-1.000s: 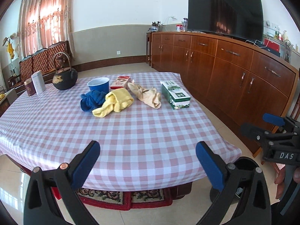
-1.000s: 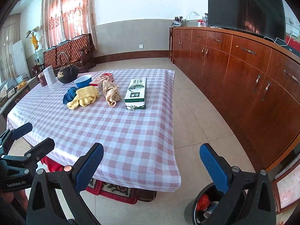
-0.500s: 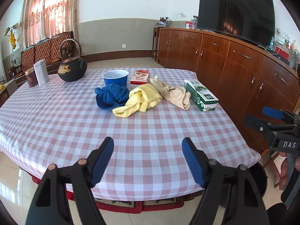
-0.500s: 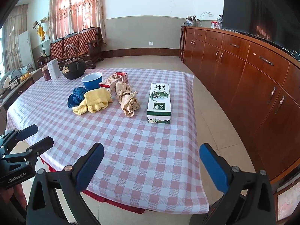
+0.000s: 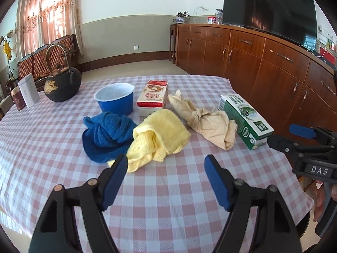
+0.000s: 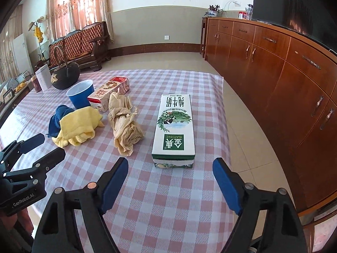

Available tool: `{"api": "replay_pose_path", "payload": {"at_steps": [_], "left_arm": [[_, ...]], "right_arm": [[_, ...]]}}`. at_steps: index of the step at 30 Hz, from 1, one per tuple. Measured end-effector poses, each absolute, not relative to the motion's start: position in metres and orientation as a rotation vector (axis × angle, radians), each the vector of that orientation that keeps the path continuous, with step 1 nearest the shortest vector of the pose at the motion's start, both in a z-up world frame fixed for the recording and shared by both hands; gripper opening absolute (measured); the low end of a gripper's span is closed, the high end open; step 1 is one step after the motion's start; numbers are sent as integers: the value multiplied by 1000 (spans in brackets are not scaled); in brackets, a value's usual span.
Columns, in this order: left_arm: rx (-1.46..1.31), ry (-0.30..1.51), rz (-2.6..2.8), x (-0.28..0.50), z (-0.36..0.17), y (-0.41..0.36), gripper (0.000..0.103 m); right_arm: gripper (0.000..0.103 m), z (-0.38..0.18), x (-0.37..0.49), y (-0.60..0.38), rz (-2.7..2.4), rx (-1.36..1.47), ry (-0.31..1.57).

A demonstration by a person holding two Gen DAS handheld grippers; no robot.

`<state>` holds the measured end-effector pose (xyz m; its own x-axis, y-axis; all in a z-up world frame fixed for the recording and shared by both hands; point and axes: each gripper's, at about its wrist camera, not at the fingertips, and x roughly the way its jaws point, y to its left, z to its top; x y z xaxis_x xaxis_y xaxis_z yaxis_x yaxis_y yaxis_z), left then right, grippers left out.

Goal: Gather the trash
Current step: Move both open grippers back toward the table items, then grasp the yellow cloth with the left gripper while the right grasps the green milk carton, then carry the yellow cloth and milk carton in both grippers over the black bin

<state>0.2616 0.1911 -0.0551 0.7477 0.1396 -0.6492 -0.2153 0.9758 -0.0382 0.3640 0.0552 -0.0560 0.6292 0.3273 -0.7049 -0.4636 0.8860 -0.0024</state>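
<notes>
The left hand-held gripper (image 5: 166,164) hangs over the near part of the table (image 5: 52,147), its blue-padded jaws spread apart and empty, just short of the yellow cloth (image 5: 160,137). The right hand-held gripper (image 6: 170,168) hovers beside it with its jaws likewise wide apart and holding nothing, aimed at the near end of the green-and-white milk carton (image 6: 173,130), which lies flat close to the table's right edge. Between carton and yellow cloth lies a crumpled beige bag (image 6: 124,122), twisted and slack on the pink-checked tablecloth. The yellow cloth overlaps a bunched blue cloth (image 5: 107,137) on its left. Behind these stand a blue bowl (image 5: 114,100) and a red-and-white box (image 5: 152,94) lying flat, side by side. Farther off, toward the far left corner, sit a black iron teapot (image 5: 62,84), a white box (image 5: 28,89) and a dark red tin (image 5: 16,99). A long wooden sideboard (image 6: 284,80) runs along the right wall.
</notes>
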Motion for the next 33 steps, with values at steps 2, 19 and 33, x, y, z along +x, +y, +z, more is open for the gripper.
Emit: {"api": "replay_pose_path", "payload": {"at_steps": [2, 19, 33], "left_arm": [[-125, 722, 192, 275, -59, 195, 76], [-99, 814, 219, 329, -76, 204, 49], [-128, 725, 194, 289, -50, 198, 43]], "right_arm": [[79, -60, 378, 59, 459, -179, 780], [55, -86, 429, 72, 494, -136, 856], [55, -70, 406, 44, 485, -94, 821]]}}
